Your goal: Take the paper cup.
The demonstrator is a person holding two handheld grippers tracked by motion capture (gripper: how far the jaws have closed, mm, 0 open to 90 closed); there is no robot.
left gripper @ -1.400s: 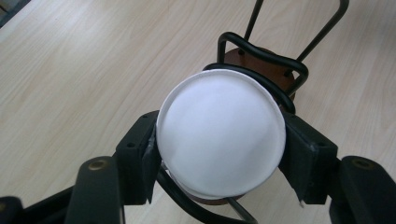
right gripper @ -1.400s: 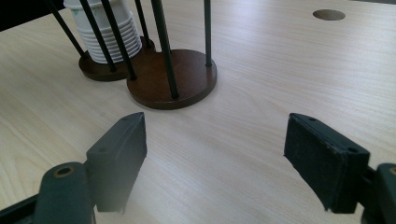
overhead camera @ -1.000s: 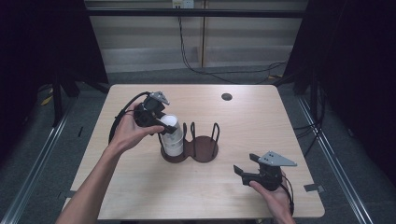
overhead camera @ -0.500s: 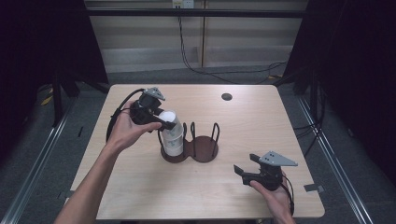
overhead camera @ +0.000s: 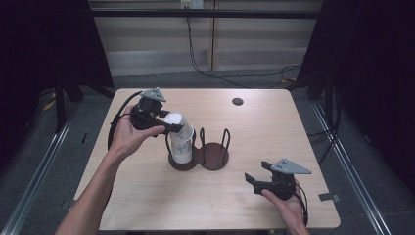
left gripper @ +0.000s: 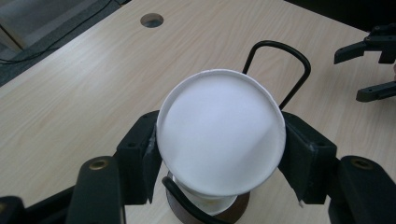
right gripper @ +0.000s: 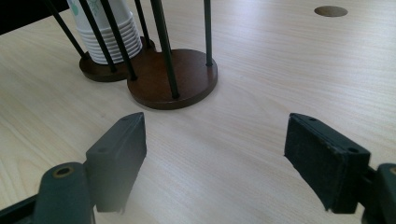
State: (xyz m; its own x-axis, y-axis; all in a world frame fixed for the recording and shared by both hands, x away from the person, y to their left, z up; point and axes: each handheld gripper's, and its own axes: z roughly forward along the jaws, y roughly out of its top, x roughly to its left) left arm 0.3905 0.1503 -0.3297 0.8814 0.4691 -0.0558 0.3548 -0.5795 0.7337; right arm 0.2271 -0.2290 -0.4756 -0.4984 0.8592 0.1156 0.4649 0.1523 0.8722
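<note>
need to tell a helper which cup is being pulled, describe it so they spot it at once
On the light wooden table stands a dark brown two-ring wire holder. In its left ring sits a stack of white paper cups. The top cup, upside down, is the one clamped by the left gripper.

No text, label, brand, number or sign can be read on anything here.

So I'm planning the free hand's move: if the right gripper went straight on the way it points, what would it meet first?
Probably the dark wooden cup holder, at its empty ring; the table between looks free. Depth is unclear.
</note>
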